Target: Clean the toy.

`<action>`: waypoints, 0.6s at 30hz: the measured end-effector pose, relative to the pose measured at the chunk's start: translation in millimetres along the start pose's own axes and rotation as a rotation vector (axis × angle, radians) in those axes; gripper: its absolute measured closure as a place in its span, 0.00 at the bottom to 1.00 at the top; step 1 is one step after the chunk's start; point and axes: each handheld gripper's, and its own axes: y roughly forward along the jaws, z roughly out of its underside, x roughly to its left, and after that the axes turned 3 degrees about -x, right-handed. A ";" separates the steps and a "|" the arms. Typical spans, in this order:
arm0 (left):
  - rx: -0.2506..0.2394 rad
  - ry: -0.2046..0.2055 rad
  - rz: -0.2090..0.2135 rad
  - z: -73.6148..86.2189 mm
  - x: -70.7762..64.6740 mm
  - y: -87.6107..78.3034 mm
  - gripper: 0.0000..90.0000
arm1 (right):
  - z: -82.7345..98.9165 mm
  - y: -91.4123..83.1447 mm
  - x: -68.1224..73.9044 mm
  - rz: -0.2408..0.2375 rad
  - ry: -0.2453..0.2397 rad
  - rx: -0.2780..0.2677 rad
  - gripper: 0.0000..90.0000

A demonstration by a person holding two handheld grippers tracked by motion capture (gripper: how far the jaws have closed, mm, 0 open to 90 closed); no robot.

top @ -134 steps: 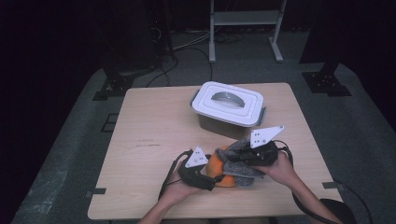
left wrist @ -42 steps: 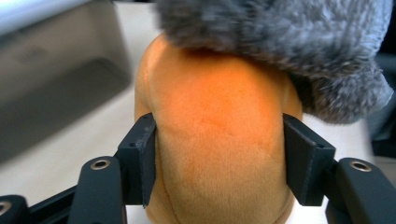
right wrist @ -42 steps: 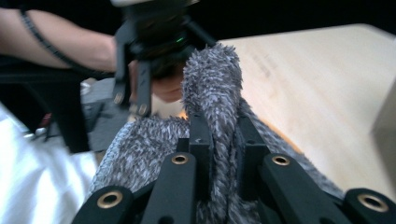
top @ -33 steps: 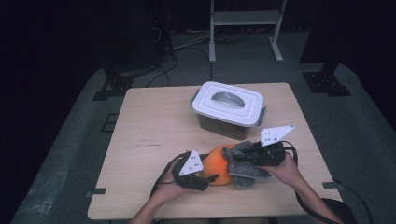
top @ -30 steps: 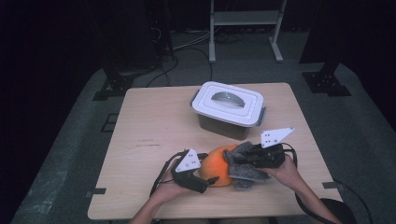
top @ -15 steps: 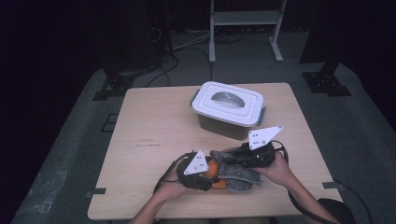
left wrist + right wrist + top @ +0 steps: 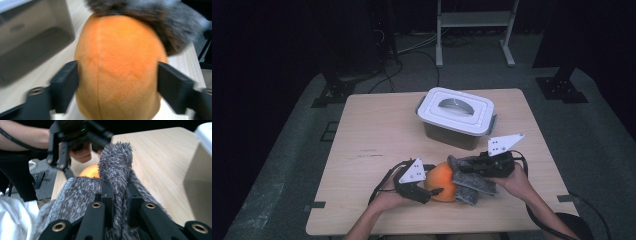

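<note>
The orange plush ball (image 7: pixel 442 181) lies on the tabletop (image 7: pixel 377 135) near its front edge, between the two hands. A grey fuzzy fabric piece (image 7: pixel 469 181) lies against the ball's right side and drapes over part of it; in the left gripper view the grey fabric (image 7: pixel 160 22) covers the far top of the orange ball (image 7: pixel 117 67).

Left tongs (image 7: pixel 428 189): the jaws stand to either side of the ball. In the left gripper view the two black jaws flank the orange surface at its left and right flanks, at or just touching it. The jaws have just been opening, with the ball between them. Whether the pads press on the ball at this moment cannot be told; the picture is blurred.

Right tongs (image 7: pixel 462 170): jaws together, clamped on a fold of the grey fabric. In the right gripper view (image 7: pixel 117 202) the fuzzy fold rises upright between the closed jaws, and the orange ball (image 7: pixel 90 171) is seen just behind it, with the left tongs (image 7: pixel 65 167) and the hand holding them beyond.

A white-lidded storage box (image 7: pixel 457 117) with a recessed handle stands on the tabletop behind the work, apart from the ball and fabric. Its lid is on.

A white frame (image 7: pixel 474 20) stands on the floor beyond the tabletop.
</note>
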 end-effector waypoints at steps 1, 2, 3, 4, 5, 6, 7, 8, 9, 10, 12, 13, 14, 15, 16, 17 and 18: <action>0.011 -0.030 0.005 2.1 2.0 0.0 0.15 | 0.2 1.4 3.1 -0.006 -0.007 -0.002 0.88; 0.012 -0.057 0.013 4.7 3.0 -0.5 0.12 | 0.0 1.7 5.6 -0.013 -0.010 0.000 0.88; 0.006 -0.077 0.030 7.4 3.3 -0.3 0.12 | -0.3 2.0 8.2 -0.015 -0.013 0.003 0.88; 0.006 -0.085 0.041 8.8 2.6 0.5 0.14 | -0.9 2.5 10.2 -0.014 -0.017 0.009 0.88; 0.008 -0.086 0.043 8.4 1.0 1.4 0.15 | -2.1 3.4 11.5 -0.016 -0.020 0.014 0.88; 0.009 -0.086 0.046 6.6 -0.7 2.0 0.16 | -4.0 4.7 12.9 -0.013 -0.026 0.018 0.88; 0.013 -0.077 0.044 3.7 -2.4 2.2 0.16 | -6.0 6.5 14.3 -0.013 -0.032 0.022 0.88; 0.010 -0.070 0.041 -0.3 -4.2 2.1 0.17 | -7.9 8.7 15.5 -0.015 -0.033 0.023 0.88; 0.000 -0.070 0.044 -2.4 -4.8 1.8 0.17 | -9.4 12.3 16.3 -0.020 -0.042 0.024 0.88; -0.035 -0.076 0.054 -5.4 -5.0 0.1 0.17 | -9.9 14.4 16.9 -0.025 -0.041 0.024 0.88; -0.040 -0.065 0.047 -8.6 -4.3 -1.2 0.26 | -10.7 20.9 18.8 -0.046 -0.040 0.021 0.88; -0.020 -0.048 0.039 -7.9 -3.2 -0.6 0.29 | -11.1 22.2 19.6 -0.044 -0.046 0.024 0.88; -0.023 -0.058 0.042 -6.7 -2.2 -0.6 0.31 | -11.6 23.0 19.9 -0.036 -0.054 0.029 0.89; -0.030 -0.066 0.042 -4.9 -1.8 -1.3 0.34 | -11.5 23.0 19.4 -0.035 -0.052 0.030 0.89; -0.037 -0.056 0.037 -3.3 -3.0 -1.3 0.37 | -10.6 22.3 18.6 -0.037 -0.045 0.026 0.89; -0.040 -0.043 0.031 -2.4 -4.3 -1.5 0.40 | -9.5 21.2 17.4 -0.040 -0.039 0.021 0.89; -0.045 -0.038 0.028 -1.7 -5.8 -1.1 0.42 | -8.5 19.3 16.1 -0.044 -0.035 0.016 0.89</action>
